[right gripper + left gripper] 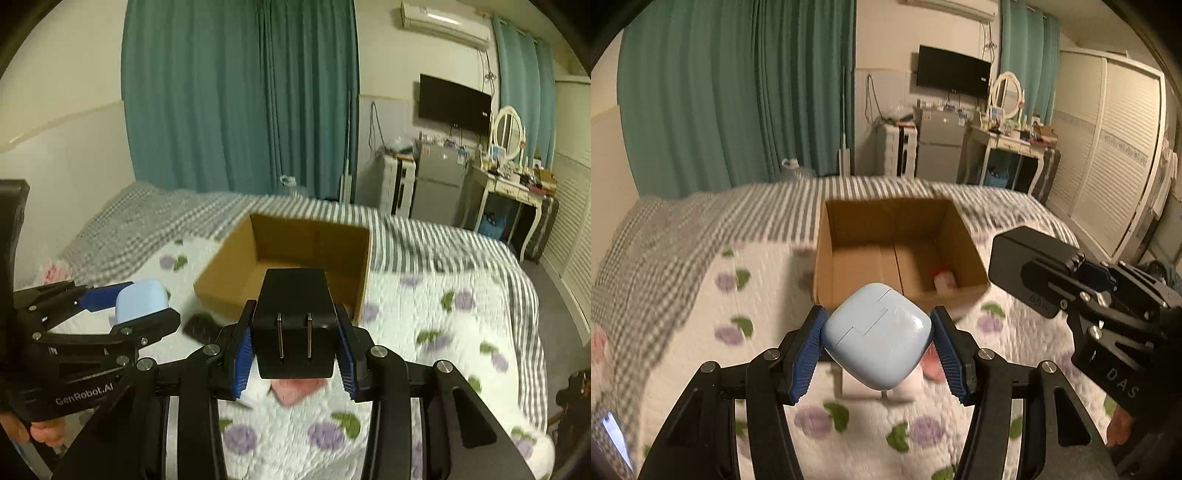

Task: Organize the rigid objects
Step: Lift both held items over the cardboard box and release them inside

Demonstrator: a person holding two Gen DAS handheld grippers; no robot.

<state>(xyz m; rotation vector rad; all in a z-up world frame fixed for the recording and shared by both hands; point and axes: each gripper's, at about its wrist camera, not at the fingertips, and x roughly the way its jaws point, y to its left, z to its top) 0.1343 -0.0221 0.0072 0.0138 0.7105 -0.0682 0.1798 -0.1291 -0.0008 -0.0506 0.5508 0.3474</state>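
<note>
My left gripper [877,332] is shut on a light blue earbud case [877,336], held above the quilt just in front of the open cardboard box [827,251]. A small white and red object [943,280] lies in the box's near right corner. My right gripper [295,332] is shut on a black plug charger [295,317], prongs facing the camera, held in front of the box [229,269]. The charger also shows in the left wrist view [1030,266], right of the box. The left gripper with the blue case [140,301] shows at left in the right wrist view.
The box sits on a bed with a floral quilt [757,302] and a grey striped blanket [424,236]. A dark flat object [201,326] lies on the quilt near the box. A phone [615,435] lies at the left edge. Teal curtains, a fridge and a dresser stand behind.
</note>
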